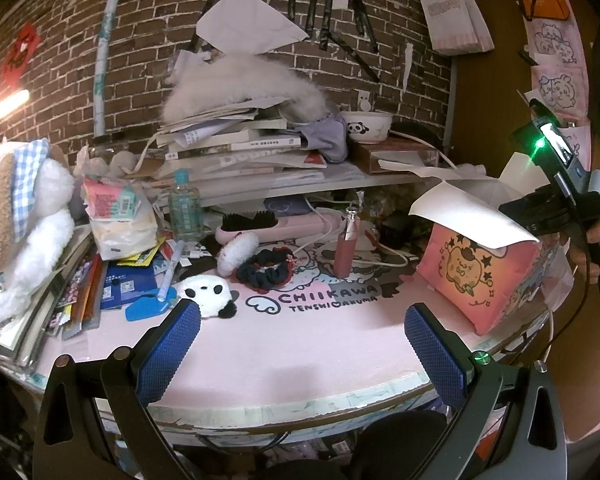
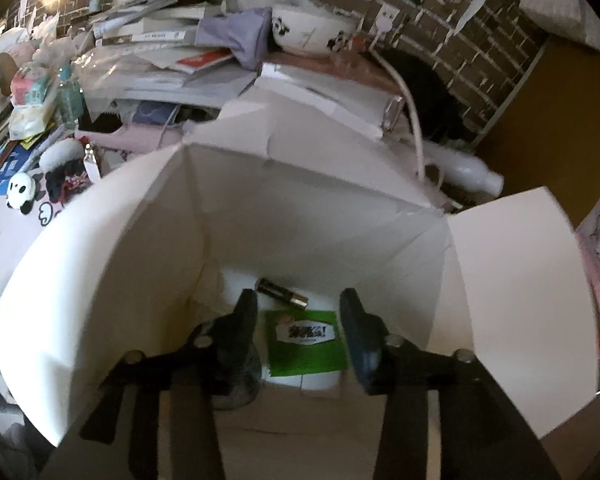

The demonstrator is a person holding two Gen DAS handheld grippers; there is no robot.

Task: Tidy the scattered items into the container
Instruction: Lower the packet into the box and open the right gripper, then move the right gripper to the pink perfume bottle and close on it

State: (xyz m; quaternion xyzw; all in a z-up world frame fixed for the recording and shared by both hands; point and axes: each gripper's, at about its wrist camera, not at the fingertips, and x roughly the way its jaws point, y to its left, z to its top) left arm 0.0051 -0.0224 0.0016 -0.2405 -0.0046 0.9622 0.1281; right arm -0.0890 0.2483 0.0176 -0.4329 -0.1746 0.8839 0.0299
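A pink cartoon-printed box with open white flaps stands at the desk's right. My right gripper is open and empty, reaching down inside the box, above a green packet and a black-gold battery on its floor. My left gripper is open and empty over the pink desk mat. Beyond it lie a panda plush, a dark scrunchie, a white puff, a pink lip-gloss tube, a white pen and a blue tag.
A stack of books and papers with a fluffy item fills the back shelf, with a panda bowl. A plush dog and books sit left. A clear bottle, snack bag and pink hairbrush stand behind.
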